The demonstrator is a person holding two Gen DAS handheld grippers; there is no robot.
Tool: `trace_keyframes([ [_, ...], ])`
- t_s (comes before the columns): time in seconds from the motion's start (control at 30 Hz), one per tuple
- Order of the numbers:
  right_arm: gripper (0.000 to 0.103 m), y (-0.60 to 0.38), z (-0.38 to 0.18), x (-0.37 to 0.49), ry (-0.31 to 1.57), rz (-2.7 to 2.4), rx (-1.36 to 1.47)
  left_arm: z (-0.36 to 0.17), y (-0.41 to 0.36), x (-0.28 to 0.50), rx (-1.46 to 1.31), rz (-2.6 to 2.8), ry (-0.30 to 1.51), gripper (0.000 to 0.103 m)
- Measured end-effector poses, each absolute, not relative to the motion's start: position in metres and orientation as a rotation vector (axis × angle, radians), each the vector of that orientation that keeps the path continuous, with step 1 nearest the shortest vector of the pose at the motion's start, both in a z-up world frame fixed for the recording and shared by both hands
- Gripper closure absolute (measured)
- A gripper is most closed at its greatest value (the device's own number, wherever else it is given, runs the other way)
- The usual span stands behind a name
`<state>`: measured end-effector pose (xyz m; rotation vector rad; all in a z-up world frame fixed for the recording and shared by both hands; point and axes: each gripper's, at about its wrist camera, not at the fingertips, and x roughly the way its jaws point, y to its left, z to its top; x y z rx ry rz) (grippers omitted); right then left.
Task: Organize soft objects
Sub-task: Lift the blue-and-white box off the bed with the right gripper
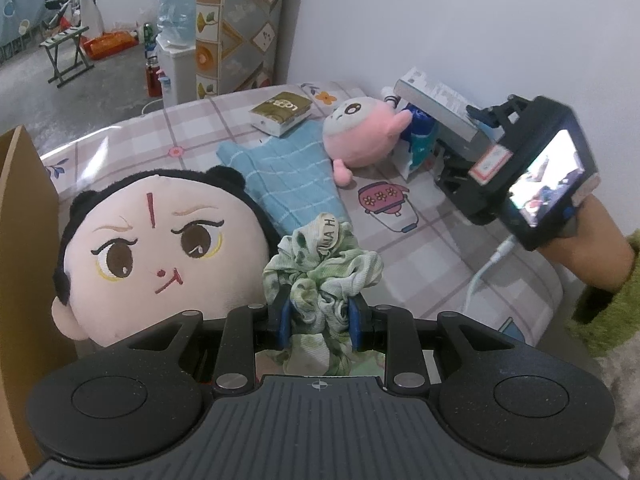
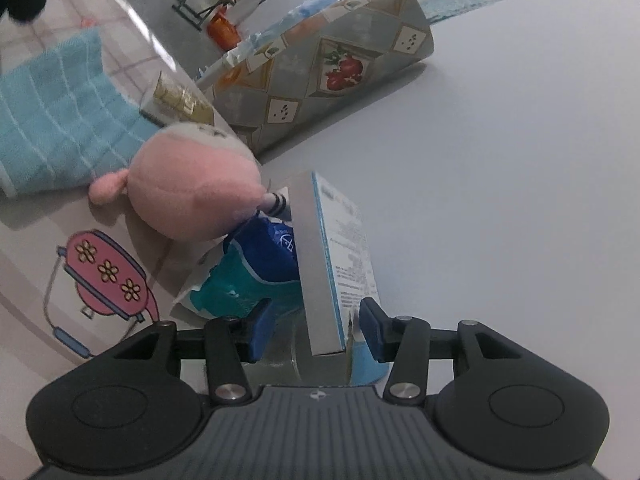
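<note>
On the bench, by the white wall: soft toys, cloth and boxes lie on a checked plastic cover [image 1: 208, 120] printed with flowers and a pink pot.
Left tongs [image 1: 319, 320]: closed narrow on a green-and-white scrunchie [image 1: 320, 268], its ruffles bulging out above the blue pads.
Scrunchie label: a white woven tab reads partly "MA H."; the other letters are folded out of sight.
Big doll [image 1: 160, 248]: a plush head with black hair, brown eyes and a red mark on the forehead, lying just left of the scrunchie and against a brown cardboard wall [image 1: 24, 240].
Blue cloth [image 1: 288, 172]: a light blue checked towel, flat on the cover between the doll and the pink plush.
Pink plush [image 1: 360, 132]: a round pink and grey toy resting on the far edge of the towel, touching a blue and teal packet [image 2: 256, 276].
Olive box [image 1: 280, 112]: a small box with gold print reading roughly "LOGO" upside down; I cannot be sure of it.
Right tongs [image 2: 314, 328]: spread wide, the blue pads standing on either side of a grey-and-white carton [image 2: 320, 260] without pressing it.
Carton print: small text blocks on its white face, too fine to read.
Right hand [image 1: 588, 252]: bare wrist, green fuzzy sleeve.
</note>
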<state>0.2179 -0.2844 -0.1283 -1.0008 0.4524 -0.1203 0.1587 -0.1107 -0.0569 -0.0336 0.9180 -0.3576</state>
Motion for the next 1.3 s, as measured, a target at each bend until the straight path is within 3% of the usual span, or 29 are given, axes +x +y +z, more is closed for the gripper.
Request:
trace_keyframes([
  [0.37,0.027,-0.287,-0.131,0.226,0.436,-0.102,-0.969,-0.058,-0.112,0.160,-0.038,-0.357,0.922,0.077],
  [0.57,0.046,-0.292,-0.114,0.215,0.420,-0.113,-0.855,-0.058,-0.111,0.161,-0.047,-0.346,0.924,0.077],
  [0.93,0.054,-0.298,-0.082,0.168,0.317,-0.122,-0.731,-0.054,-0.109,0.156,-0.056,-0.351,0.910,0.077],
  [1.3,0.054,-0.332,-0.006,0.125,0.292,0.034,-0.313,-0.040,-0.098,0.145,-0.081,-0.339,0.878,0.077],
])
